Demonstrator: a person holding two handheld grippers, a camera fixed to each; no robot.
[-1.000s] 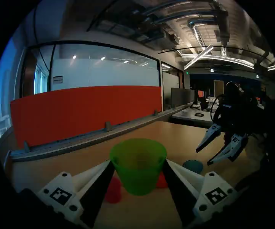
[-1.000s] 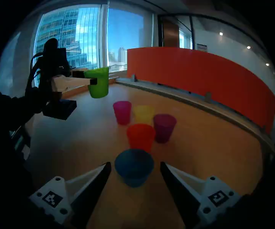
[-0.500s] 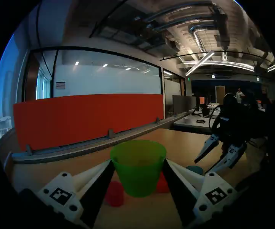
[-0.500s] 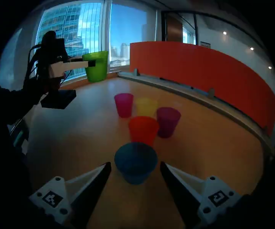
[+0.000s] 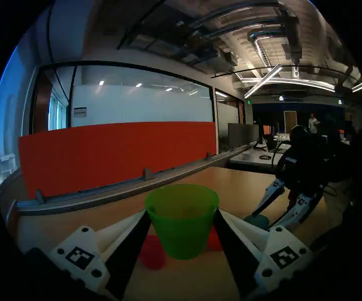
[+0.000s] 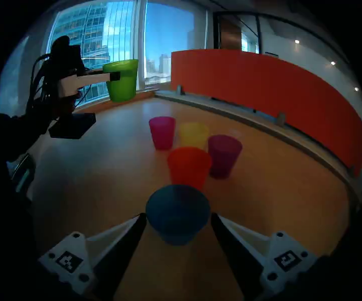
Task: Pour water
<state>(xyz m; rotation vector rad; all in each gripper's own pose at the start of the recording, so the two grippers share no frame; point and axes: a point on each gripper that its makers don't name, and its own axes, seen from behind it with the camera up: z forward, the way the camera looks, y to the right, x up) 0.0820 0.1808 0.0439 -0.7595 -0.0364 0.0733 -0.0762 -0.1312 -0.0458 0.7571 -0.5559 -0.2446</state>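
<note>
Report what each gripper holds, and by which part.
The left gripper holds the green cup by its opposite side walls, below the rim. The right gripper holds nothing: the blue cup stands between its open fingers.

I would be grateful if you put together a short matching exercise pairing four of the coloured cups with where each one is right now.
Things:
1. green cup
2. blue cup
3. orange cup
4. yellow cup

Places:
A. standing on the table between the open fingers of the right claw
B. between the pink cup and the purple cup, at the far side of the group
C. held up in the air, gripped by the left claw
D. just beyond the blue cup, in front of the yellow cup

Pairs: 1-C, 2-A, 3-D, 4-B.
</note>
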